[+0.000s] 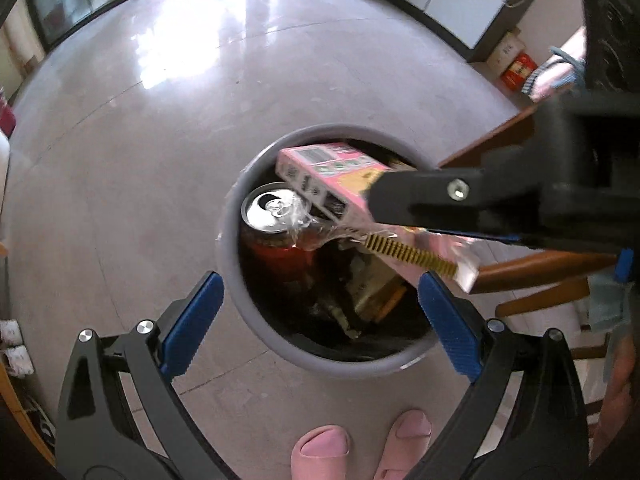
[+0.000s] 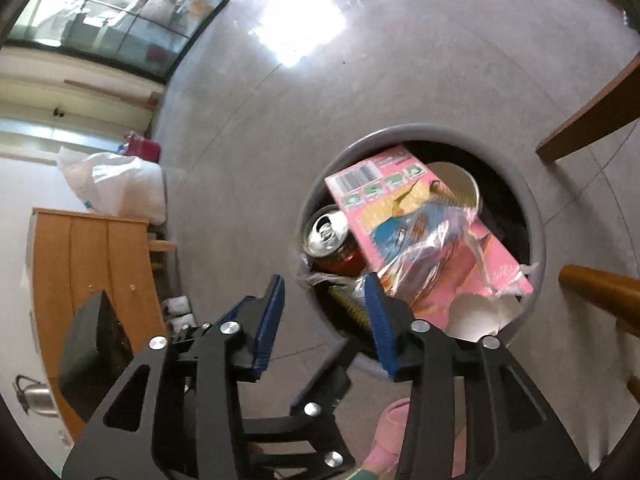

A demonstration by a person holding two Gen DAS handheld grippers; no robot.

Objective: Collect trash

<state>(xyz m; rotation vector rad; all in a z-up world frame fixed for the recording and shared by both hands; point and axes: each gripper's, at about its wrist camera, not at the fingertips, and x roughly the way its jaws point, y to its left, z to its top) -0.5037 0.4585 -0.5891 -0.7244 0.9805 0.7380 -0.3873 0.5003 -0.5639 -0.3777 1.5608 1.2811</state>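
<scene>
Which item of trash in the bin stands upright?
The drink can with the silver top facing up; the pink box lies tilted across the bin.

Both tools (image 1: 320, 312) (image 2: 326, 320) open, empty.

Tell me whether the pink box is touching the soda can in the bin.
Cannot tell. In both wrist views the pink box overlaps the soda can top, but neither shows contact or a gap plainly.
</scene>
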